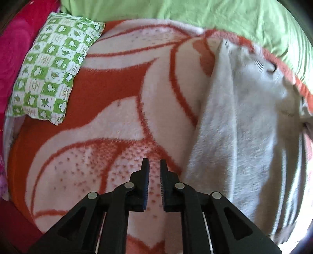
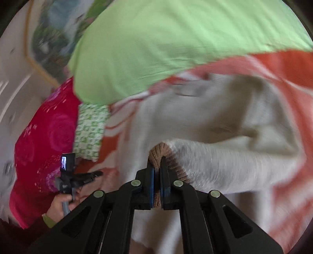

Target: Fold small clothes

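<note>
A white fleecy garment (image 1: 234, 127) lies on the right half of an orange and white blanket (image 1: 117, 117). My left gripper (image 1: 154, 166) hangs over bare blanket just left of the garment; its jaws stand a narrow gap apart with nothing between them. In the right wrist view my right gripper (image 2: 157, 162) is shut on the garment's brown ribbed cuff (image 2: 160, 151), and it holds that white sleeve (image 2: 225, 160) lifted across the rest of the garment. The left gripper (image 2: 98, 173) shows at the left of that view, held by a hand (image 2: 58, 205), apart from the garment.
A small green and white checked pillow (image 1: 49, 70) lies at the blanket's far left corner. Light green bedding (image 1: 195, 13) runs along the far side. A red floral cover (image 1: 11, 48) borders the left edge. A wall and framed picture (image 2: 49, 39) stand beyond.
</note>
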### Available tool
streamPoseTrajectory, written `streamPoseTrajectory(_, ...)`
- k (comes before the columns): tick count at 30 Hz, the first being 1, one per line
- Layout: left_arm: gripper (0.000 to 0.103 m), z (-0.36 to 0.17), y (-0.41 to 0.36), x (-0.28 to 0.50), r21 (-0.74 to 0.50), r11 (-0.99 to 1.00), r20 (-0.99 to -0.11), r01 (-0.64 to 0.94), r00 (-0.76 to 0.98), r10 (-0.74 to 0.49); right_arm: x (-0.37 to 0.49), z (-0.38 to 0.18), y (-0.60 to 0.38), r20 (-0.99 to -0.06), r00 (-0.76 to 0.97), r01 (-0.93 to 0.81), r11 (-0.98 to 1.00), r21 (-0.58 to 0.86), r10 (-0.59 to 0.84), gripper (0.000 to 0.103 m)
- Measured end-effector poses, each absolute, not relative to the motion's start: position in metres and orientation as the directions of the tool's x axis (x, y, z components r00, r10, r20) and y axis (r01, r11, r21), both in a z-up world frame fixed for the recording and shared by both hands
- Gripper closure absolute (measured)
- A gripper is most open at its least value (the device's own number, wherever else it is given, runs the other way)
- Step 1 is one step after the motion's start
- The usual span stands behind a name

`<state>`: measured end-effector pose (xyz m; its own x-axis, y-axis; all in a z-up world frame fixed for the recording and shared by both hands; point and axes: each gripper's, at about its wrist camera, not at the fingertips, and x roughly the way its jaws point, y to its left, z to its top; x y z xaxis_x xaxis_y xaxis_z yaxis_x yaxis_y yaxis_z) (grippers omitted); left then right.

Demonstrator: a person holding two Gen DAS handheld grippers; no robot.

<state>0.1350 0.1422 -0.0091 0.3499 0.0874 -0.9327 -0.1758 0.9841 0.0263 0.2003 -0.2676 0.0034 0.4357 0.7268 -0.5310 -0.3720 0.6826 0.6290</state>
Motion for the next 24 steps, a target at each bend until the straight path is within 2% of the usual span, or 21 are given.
streamPoseTrajectory(1, 0.091, -0.006, 0.141, 0.134, 0.014, 0.985, -0.931, -0.174, 0.356, 0.076, 0.208, 0.0, -0.25, -0.515, 0.424, -0.371, 0.661, 0.652, 0.745, 0.097)
streamPoseTrajectory(2, 0.083, -0.002, 0.136, 0.135, -0.012, 0.986, -0.932, -0.169, 0.36, 0.05, 0.212, -0.007, -0.235, -0.511, 0.41, -0.362, 0.65, 0.668, 0.755, 0.095)
streamPoseTrajectory(3, 0.07, 0.0, 0.131, 0.139, -0.041, 0.986, -0.932, -0.161, 0.361, 0.02, 0.225, -0.018, -0.218, -0.539, 0.393, -0.334, 0.662, 0.671, 0.745, 0.094)
streamPoseTrajectory(4, 0.064, 0.0, 0.124, 0.139, -0.072, 0.987, -0.932, -0.146, 0.361, -0.015, 0.229, -0.023, -0.208, -0.57, 0.377, -0.311, 0.679, 0.665, 0.73, 0.086)
streamPoseTrajectory(5, 0.056, 0.002, 0.112, 0.14, -0.104, 0.987, -0.928, -0.125, 0.368, -0.051, 0.235, -0.033, -0.197, -0.608, 0.35, -0.286, 0.699, 0.655, 0.713, 0.063)
streamPoseTrajectory(6, 0.051, 0.002, 0.105, 0.141, -0.114, 0.987, -0.927, -0.116, 0.369, -0.064, 0.237, -0.043, -0.194, -0.619, 0.324, -0.265, 0.696, 0.667, 0.716, 0.053)
streamPoseTrajectory(7, 0.049, 0.0, 0.09, 0.144, -0.145, 0.985, -0.928, -0.094, 0.359, -0.103, 0.235, -0.048, -0.197, -0.603, 0.32, -0.248, 0.679, 0.691, 0.731, 0.048)
streamPoseTrajectory(8, 0.046, -0.005, 0.083, 0.148, -0.169, 0.983, -0.928, -0.078, 0.348, -0.131, 0.231, -0.049, -0.202, -0.591, 0.322, -0.239, 0.668, 0.705, 0.74, 0.048)
streamPoseTrajectory(11, 0.043, -0.028, 0.047, 0.164, -0.255, 0.966, -0.929, -0.043, 0.286, -0.233, 0.221, -0.056, -0.226, -0.603, 0.355, -0.208, 0.689, 0.695, 0.715, 0.048)
streamPoseTrajectory(15, 0.043, -0.067, 0.005, 0.198, -0.315, 0.946, -0.932, -0.072, 0.212, -0.294, 0.205, -0.055, -0.287, -0.623, 0.444, -0.124, 0.733, 0.669, 0.644, 0.048)
streamPoseTrajectory(19, 0.042, -0.102, -0.01, 0.233, -0.249, 0.956, -0.958, -0.152, 0.181, -0.221, 0.188, -0.046, -0.343, -0.633, 0.515, -0.058, 0.76, 0.647, 0.578, 0.048)
streamPoseTrajectory(22, 0.035, -0.116, -0.016, 0.253, -0.23, 0.949, -0.962, -0.214, 0.196, -0.189, 0.177, -0.047, -0.372, -0.645, 0.558, -0.007, 0.78, 0.626, 0.522, 0.048)
streamPoseTrajectory(23, 0.037, -0.114, -0.02, 0.258, -0.233, 0.947, -0.956, -0.22, 0.229, -0.182, 0.175, -0.048, -0.38, -0.649, 0.566, 0.01, 0.782, 0.623, 0.509, 0.048)
streamPoseTrajectory(24, 0.068, -0.112, -0.025, 0.261, -0.233, 0.95, -0.95, -0.206, 0.258, -0.177, 0.172, -0.051, -0.389, -0.651, 0.577, 0.029, 0.784, 0.62, 0.493, 0.048)
